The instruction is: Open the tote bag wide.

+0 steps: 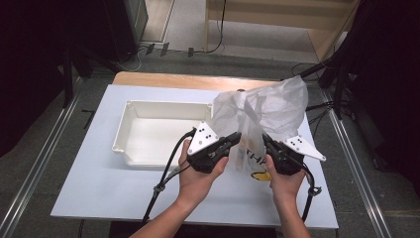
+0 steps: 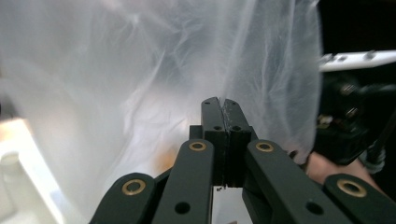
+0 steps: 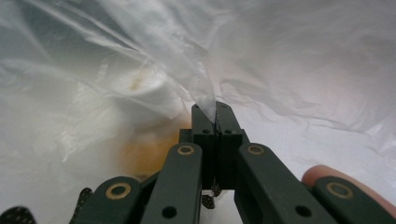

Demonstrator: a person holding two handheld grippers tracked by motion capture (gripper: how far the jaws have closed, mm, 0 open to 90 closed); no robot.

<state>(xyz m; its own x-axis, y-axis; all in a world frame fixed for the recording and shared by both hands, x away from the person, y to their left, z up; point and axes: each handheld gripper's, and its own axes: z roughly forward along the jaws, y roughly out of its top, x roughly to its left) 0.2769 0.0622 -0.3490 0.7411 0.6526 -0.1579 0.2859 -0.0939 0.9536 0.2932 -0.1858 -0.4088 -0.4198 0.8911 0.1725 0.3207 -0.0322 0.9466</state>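
Plastic bag (image 1: 267, 111), thin and translucent white, hangs over the right part of the tabletop (image 1: 99, 188), just right of the white plastic tray (image 1: 148, 131), and I have it pinched from both sides. My left hand-held gripper (image 1: 233, 139) comes in from the tray side with jaws closed flat together; in its own view the film drapes right against the tips, and a thin fold looks caught between the pads, though I can't be fully sure how much. My right hand-held gripper (image 1: 267, 143) has its jaws clamped tight on a twisted tuft of the film, plain in its own view (image 3: 208, 100). Reason for the two-sided hold, as I judge it: the film is limp and won't keep a shape, so a grip on each side keeps the bag up and lets me spread or steer it, probably toward the tray. Something yellow-orange (image 1: 261, 175) sits low in the bag, dark lettering beside it; that weight pulls the bottom down. Long axis runs roughly upright, bottom near the tabletop between my hands, loose crumpled top billowing up and away from me, leaning right. Tray stands open side up, nothing visible in it.
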